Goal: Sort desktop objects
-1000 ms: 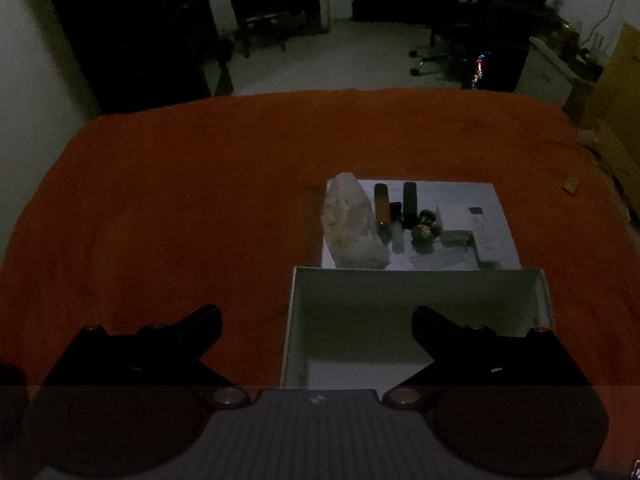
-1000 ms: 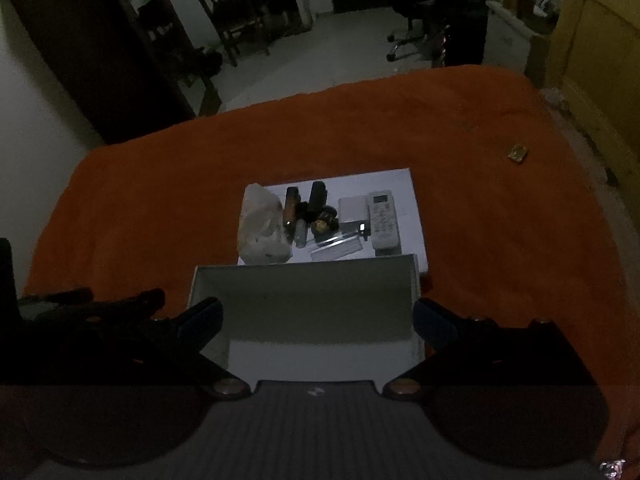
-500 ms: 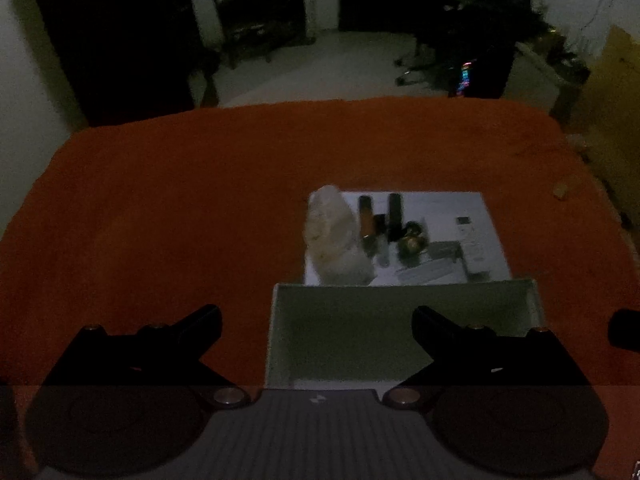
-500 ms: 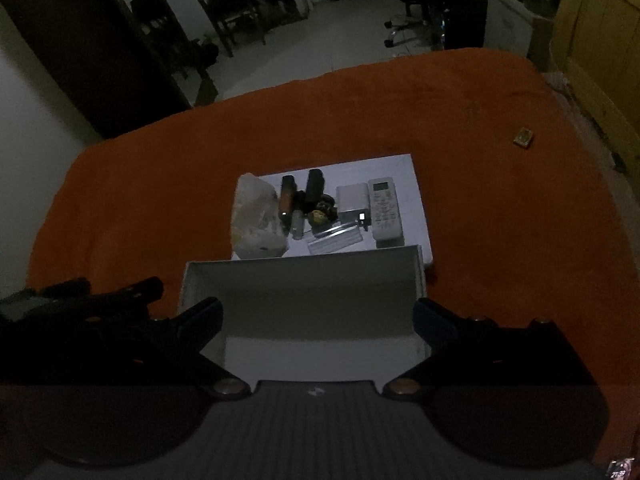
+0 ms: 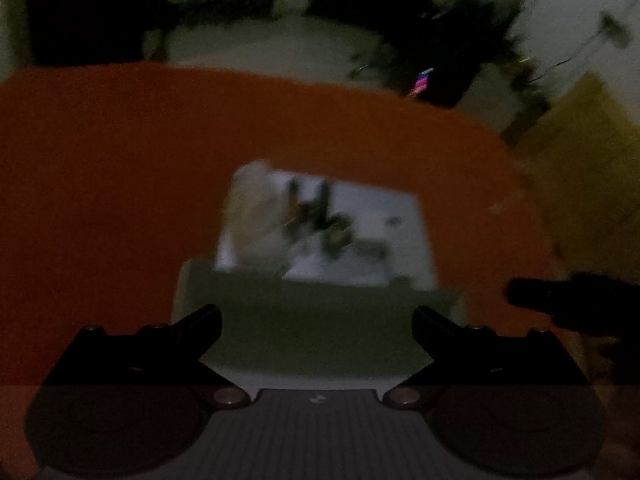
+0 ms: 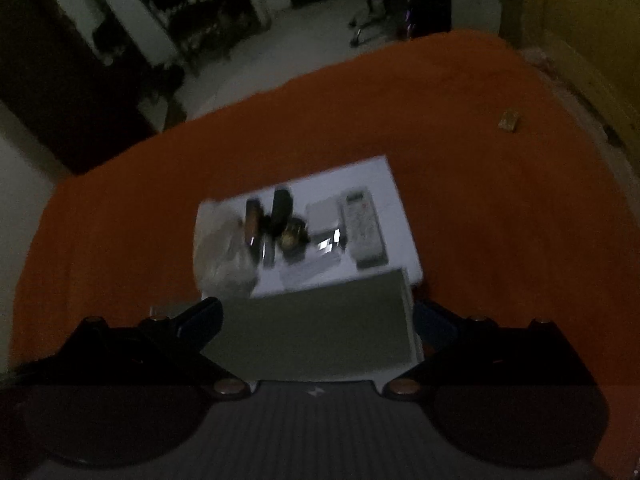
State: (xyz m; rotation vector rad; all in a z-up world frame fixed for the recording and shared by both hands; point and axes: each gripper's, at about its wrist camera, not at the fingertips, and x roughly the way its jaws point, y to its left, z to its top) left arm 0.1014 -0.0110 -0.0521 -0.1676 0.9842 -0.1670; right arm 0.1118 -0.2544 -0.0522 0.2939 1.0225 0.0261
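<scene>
**Both grippers hovering open over the box**

The left gripper is hanging above the empty white box, fingers spread wide and grasping nothing. The right gripper is doing likewise, released and empty, over the same box. Just beyond the box, a white sheet is lying on the orange cloth, carrying the remote, a crumpled bag and several small dark items too blurred to name. A small tan object is sitting well apart on the cloth.
</scene>
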